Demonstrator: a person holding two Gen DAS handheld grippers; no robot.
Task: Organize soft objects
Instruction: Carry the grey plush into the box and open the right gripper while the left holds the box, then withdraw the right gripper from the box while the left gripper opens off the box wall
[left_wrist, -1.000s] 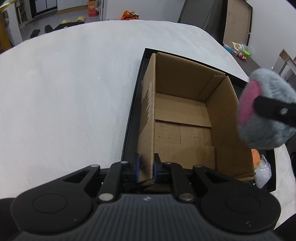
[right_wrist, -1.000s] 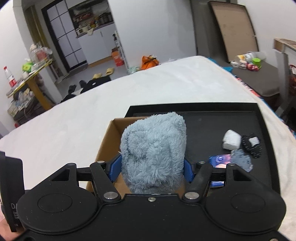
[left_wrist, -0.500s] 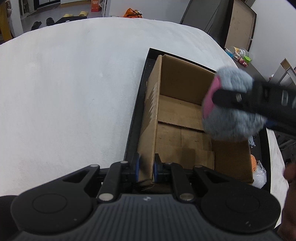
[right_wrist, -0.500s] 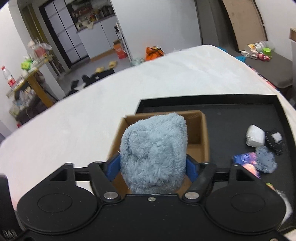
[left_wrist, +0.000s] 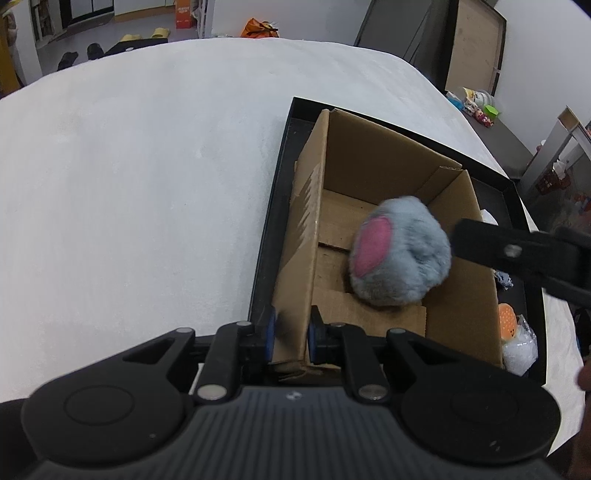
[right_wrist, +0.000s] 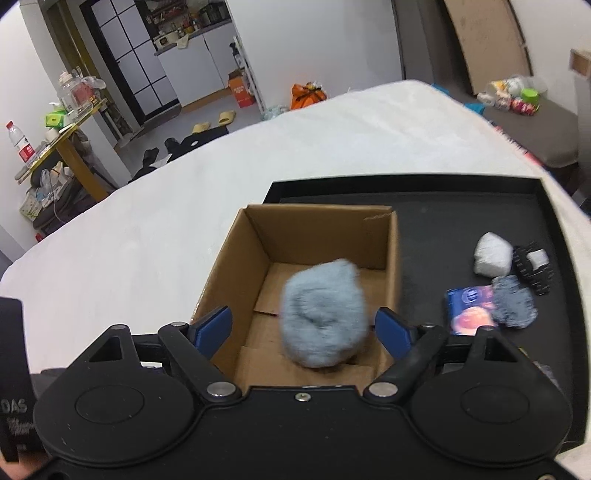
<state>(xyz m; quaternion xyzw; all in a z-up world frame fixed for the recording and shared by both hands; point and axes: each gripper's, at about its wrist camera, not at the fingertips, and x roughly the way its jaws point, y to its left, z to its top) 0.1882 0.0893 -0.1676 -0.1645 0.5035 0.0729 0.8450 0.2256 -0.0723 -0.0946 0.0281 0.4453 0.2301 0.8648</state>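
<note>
Left tool (left_wrist: 290, 334) is pinched shut on the cardboard box (left_wrist: 458, 295) wall, I'd guess to steady it, while the right tool (right_wrist: 303, 326) is opening, pads clear of the grey plush (right_wrist: 323, 317) dropping inside.

The left gripper (left_wrist: 290, 328) points steeply down, its blue pads pinched tight on the near left wall of the cardboard box (left_wrist: 373, 236). The right gripper (right_wrist: 303, 326) tilts down over the box, its jaws opening wide; the grey plush toy (right_wrist: 323, 317) sits between them, touching neither pad.
</note>
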